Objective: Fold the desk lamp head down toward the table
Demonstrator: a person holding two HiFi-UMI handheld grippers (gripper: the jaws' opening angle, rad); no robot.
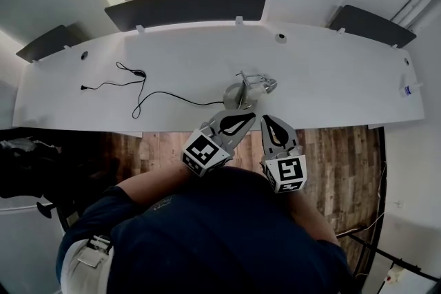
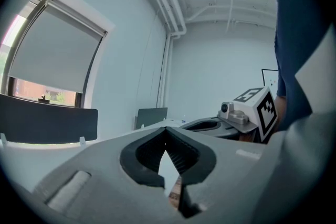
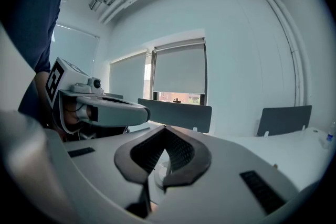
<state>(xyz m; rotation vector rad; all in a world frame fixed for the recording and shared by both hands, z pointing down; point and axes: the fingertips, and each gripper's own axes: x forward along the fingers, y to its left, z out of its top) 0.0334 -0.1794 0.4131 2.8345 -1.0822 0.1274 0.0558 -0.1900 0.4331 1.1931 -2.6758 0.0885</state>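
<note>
I see the long white desk [image 1: 331, 79] running from left to right across the scene. My left gripper [image 1: 249, 116] and right gripper [image 1: 267, 120] hang side by side at its near edge, each with its fingers pressed together on nothing. The desk lamp [image 1: 247, 88] stands just beyond their tips, close to the near edge at mid-desk. A thin black cable [image 1: 148, 94] trails left from it.

navy shirt [image 1: 227, 237]; grey left claw [image 1: 249, 117] and right claw [image 1: 269, 119] with black-and-white marker cubes [image 1: 205, 151]
</note>
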